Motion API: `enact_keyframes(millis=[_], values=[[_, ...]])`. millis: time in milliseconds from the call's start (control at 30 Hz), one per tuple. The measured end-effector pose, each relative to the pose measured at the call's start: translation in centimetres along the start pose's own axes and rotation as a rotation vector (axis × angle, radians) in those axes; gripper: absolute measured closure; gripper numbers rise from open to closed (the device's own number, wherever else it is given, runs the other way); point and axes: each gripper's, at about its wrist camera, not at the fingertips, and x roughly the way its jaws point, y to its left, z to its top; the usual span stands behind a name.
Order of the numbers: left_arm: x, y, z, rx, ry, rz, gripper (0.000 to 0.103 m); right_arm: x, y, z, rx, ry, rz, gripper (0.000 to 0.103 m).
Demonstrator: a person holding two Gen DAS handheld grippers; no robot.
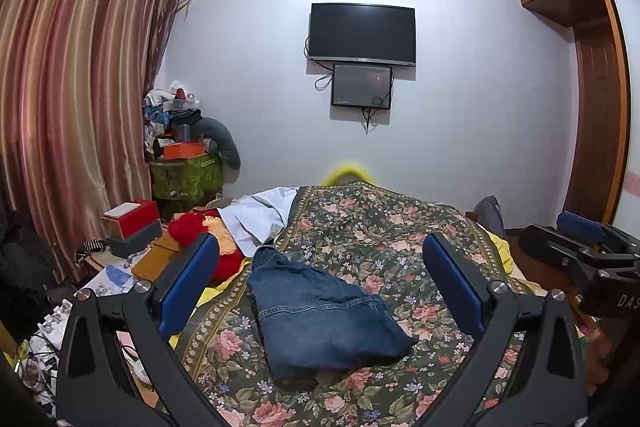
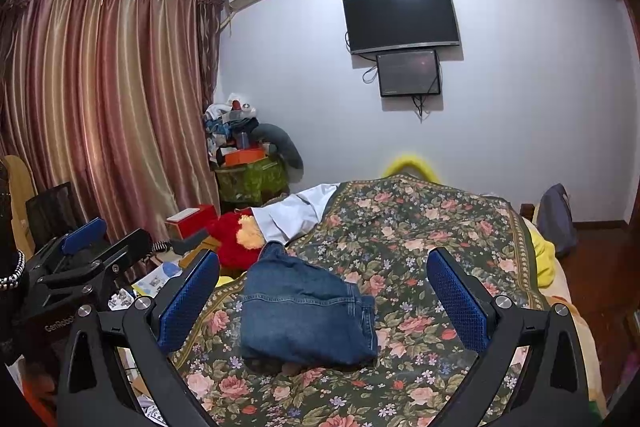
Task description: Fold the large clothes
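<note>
Left wrist view shows us our left gripper with its jaws spread wide and holding nothing, raised above the folded jeans that lie on the floral bedspread. From the right wrist view our right gripper is the same: jaws spread, empty, clear of the denim.

We judge the fold largely done, so the risk now is undoing it. The bundle looks thick and springy, and its upper flap sits loose toward the far end; if we nudge it with a finger in coming down, the layers could slide apart. The jeans also lie near the left edge of the bed, so a careless push could send them toward the red plush toy and off the side.

As for containers, a green patterned bin stands in the corner, heaped with an orange box and mixed clothes. Red and grey boxes are stacked beside the bed; we cannot tell their contents.
</note>
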Motion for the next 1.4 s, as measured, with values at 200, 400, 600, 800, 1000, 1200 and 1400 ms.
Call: enact_keyframes(millis=[200,400,600,800,1000,1200,1400], values=[[0.1,-0.2,0.1,-0.009,0.003,-0.002,0.000,0.0,0.0,0.1,-0.001,-0.001,0.002,0.000],[0.1,-0.5,0.1,-0.019,0.007,-0.007,0.000,0.0,0.0,0.2,-0.001,-0.002,0.004,0.000],[0.2,-0.7,0.1,-0.029,0.013,-0.027,0.000,-0.1,0.0,0.2,-0.003,-0.002,0.005,0.000],[0.1,-0.9,0.2,-0.024,0.012,-0.045,0.000,-0.2,0.1,0.3,-0.004,-0.004,0.004,0.000],[-0.2,-1.2,0.1,-0.013,0.005,-0.048,0.000,-0.2,0.3,0.5,-0.005,-0.005,0.006,0.000],[-0.3,-1.3,0.1,-0.010,0.002,-0.051,0.000,-0.2,0.3,0.5,-0.005,-0.005,0.006,0.000],[-0.3,-1.3,0.1,-0.017,0.004,-0.056,0.000,-0.3,0.3,0.5,-0.005,-0.005,0.007,0.000]])
